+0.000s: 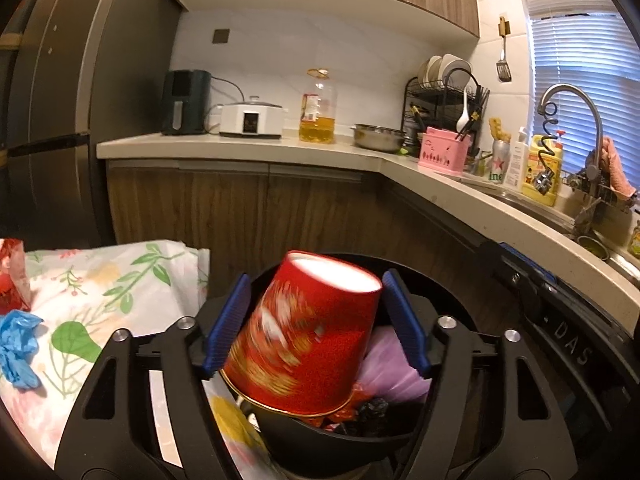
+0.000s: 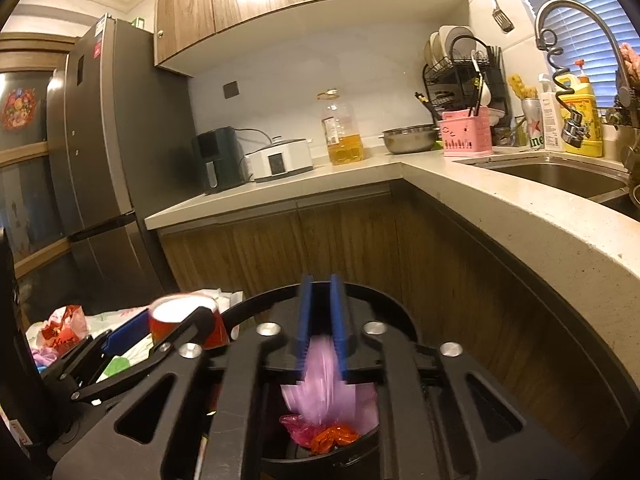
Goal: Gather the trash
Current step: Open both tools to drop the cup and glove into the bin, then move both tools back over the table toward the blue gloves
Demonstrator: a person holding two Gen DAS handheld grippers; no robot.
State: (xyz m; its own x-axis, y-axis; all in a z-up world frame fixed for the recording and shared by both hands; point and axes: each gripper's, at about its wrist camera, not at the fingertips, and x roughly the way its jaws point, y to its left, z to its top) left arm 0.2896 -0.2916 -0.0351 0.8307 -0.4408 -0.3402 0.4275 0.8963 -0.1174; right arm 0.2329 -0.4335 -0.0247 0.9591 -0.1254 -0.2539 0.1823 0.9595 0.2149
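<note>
Over the black bin (image 1: 340, 436), both tongs are letting go so the trash drops in: left tongs (image 1: 316, 320) gape around a tilted, upside-down red cup (image 1: 304, 340), right tongs (image 2: 322, 332) stand slightly parted with a blurred pink bag (image 2: 320, 380) slipping between them

Glossy red paper cup (image 1: 304, 336), crinkly pink plastic bag (image 2: 324, 396), black bin (image 1: 332, 446)

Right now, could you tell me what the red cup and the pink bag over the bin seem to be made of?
Red cup: probably paper, with a glossy printed wall, gold rim band and white base.
Pink bag: thin plastic film, translucent and crinkled; blur hides finer detail.
Bin: looks like matte black plastic, though partly hidden.
</note>
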